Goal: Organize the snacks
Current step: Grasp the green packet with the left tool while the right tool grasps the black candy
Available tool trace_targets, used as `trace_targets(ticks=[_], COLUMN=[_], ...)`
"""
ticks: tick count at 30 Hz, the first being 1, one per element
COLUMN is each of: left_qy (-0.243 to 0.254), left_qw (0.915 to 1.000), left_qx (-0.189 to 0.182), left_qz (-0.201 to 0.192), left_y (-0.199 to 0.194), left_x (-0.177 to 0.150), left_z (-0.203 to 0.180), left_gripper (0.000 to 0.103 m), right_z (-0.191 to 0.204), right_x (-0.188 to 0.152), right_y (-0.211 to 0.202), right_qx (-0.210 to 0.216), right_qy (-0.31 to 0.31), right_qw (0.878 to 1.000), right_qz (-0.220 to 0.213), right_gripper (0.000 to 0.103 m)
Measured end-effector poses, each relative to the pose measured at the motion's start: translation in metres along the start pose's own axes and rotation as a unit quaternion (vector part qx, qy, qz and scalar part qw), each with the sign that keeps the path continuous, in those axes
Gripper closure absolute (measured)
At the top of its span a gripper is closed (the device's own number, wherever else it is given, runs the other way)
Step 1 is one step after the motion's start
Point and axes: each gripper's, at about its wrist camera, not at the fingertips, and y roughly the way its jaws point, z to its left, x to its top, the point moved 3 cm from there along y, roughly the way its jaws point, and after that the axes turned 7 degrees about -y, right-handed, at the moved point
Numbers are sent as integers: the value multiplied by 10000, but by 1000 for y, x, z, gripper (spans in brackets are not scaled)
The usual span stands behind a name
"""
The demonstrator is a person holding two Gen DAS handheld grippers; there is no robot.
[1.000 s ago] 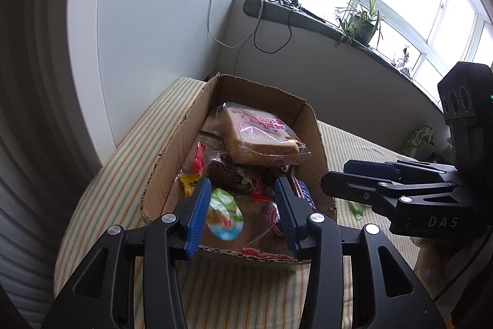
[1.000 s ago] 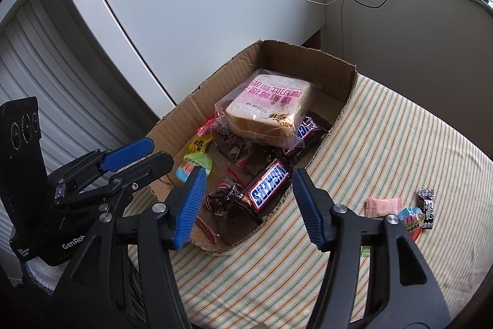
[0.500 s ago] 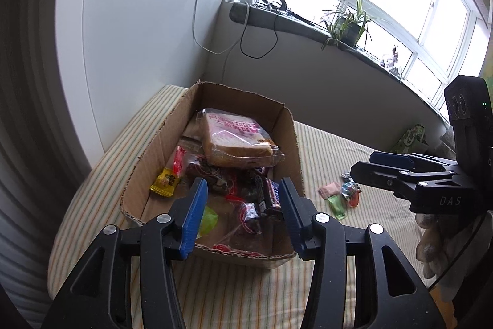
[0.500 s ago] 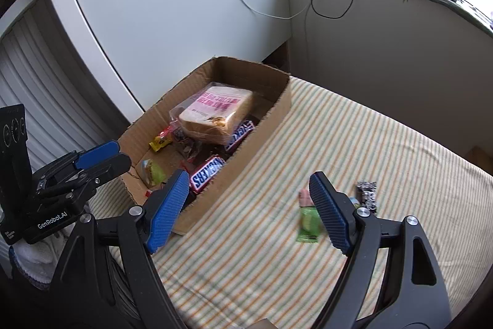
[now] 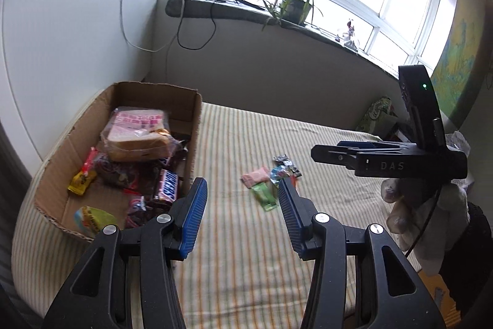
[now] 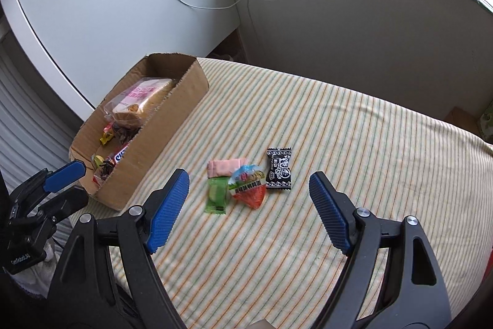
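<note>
Both views swung off cardboard box (image 6: 148,144) since 1 s ago | right gripper (image 6: 248,205) open, empty, over loose snacks (image 6: 249,178) right of box | left gripper (image 5: 242,215) open, empty | next pick likely.

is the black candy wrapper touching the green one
Apart. In the right wrist view the black candy wrapper and the green one lie separated, with the red and blue packet between them.

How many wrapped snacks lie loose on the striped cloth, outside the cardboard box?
4, clustered between the right gripper's open fingers: a pink packet, a green packet below it, a red-and-blue packet overlapping both, and a black packet rightmost. Others may hide beneath.
</note>
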Motion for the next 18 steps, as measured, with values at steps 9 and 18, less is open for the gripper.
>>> trace_targets(ticks=[9, 18], left_qy=[157, 94], left_qw=[9983, 9952], left_qx=[-63, 221], left_qz=[559, 951], left_y=[49, 101], left_x=[-25, -32], left_z=[-29, -34], left_gripper=[56, 62], right_z=[-34, -52], right_x=[0, 1], right_y=[34, 75], right_qx=[76, 569], right_qy=[277, 707], right_qw=[9991, 9938], right_qz=[299, 643], right_gripper=[33, 54])
